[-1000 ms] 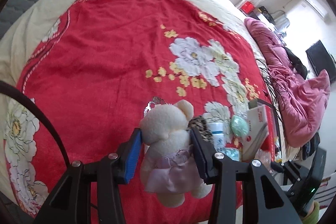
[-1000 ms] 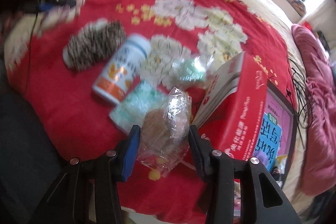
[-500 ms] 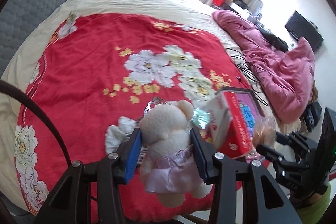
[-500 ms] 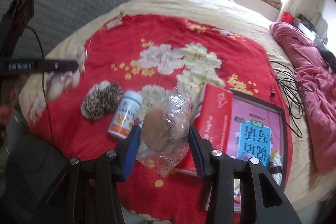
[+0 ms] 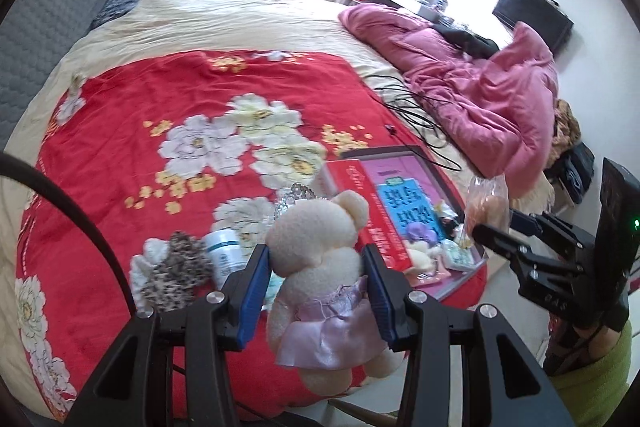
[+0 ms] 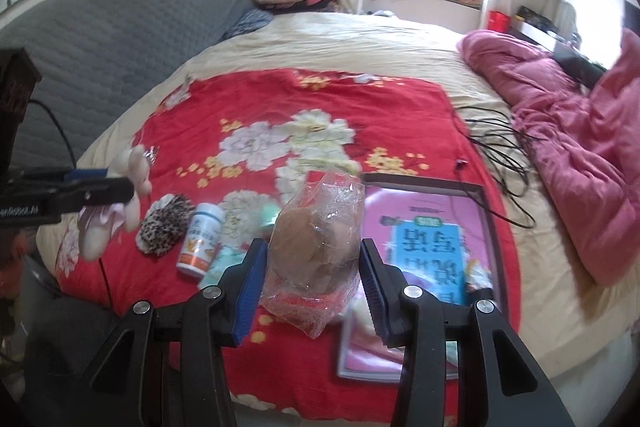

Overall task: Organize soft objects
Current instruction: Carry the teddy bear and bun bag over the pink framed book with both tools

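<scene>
My left gripper (image 5: 316, 259) is shut on a cream teddy bear (image 5: 320, 259) in a lilac dress, held up above the near edge of the red floral blanket (image 5: 160, 99). My right gripper (image 6: 312, 255) is shut on a clear plastic bag of brown bread (image 6: 316, 243), also lifted off the bed. In the left wrist view the bread bag (image 5: 486, 203) and right gripper (image 5: 500, 247) show at the right. In the right wrist view the teddy bear (image 6: 128, 187) and left gripper (image 6: 120, 189) show at the left. A leopard-print plush (image 6: 166, 223) lies on the blanket.
A white pill bottle (image 6: 202, 243) and a pale green packet (image 6: 220, 259) lie near the plush. An open red and pink box (image 6: 424, 227) holds small items. Black cables (image 6: 500, 155) trail to a pink quilt (image 6: 580, 155). A grey headboard (image 6: 120, 27) stands behind.
Both grippers have risen and pulled back from the bed with the bear and the bread bag still held. The views have rolled upright, so the room and window now show.
</scene>
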`<action>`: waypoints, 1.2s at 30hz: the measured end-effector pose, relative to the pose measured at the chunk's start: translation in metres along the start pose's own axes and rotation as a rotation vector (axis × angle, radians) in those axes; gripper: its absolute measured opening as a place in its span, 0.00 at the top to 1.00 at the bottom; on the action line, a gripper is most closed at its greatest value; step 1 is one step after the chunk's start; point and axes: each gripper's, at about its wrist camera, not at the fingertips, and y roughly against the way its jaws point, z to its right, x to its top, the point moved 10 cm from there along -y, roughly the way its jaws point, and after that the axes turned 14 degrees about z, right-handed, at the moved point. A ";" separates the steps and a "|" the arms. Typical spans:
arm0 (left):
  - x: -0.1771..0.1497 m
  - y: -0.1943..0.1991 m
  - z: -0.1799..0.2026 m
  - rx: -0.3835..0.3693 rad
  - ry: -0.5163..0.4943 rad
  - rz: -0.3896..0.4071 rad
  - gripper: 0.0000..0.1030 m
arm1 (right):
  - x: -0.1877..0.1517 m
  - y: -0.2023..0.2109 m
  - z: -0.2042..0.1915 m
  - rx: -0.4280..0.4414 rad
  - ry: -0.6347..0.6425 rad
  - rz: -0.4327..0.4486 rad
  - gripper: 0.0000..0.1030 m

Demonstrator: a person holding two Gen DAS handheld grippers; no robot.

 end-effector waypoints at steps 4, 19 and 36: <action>-0.002 -0.008 0.029 -0.054 -0.016 -0.004 0.54 | -0.003 0.014 0.042 -0.062 -0.045 0.018 0.54; -0.036 -0.071 0.134 -0.169 -0.129 -0.106 0.54 | -0.033 0.040 0.139 -0.184 -0.160 0.014 0.54; -0.111 -0.158 0.194 -0.186 -0.239 -0.256 0.54 | -0.109 0.022 0.204 -0.270 -0.236 -0.124 0.54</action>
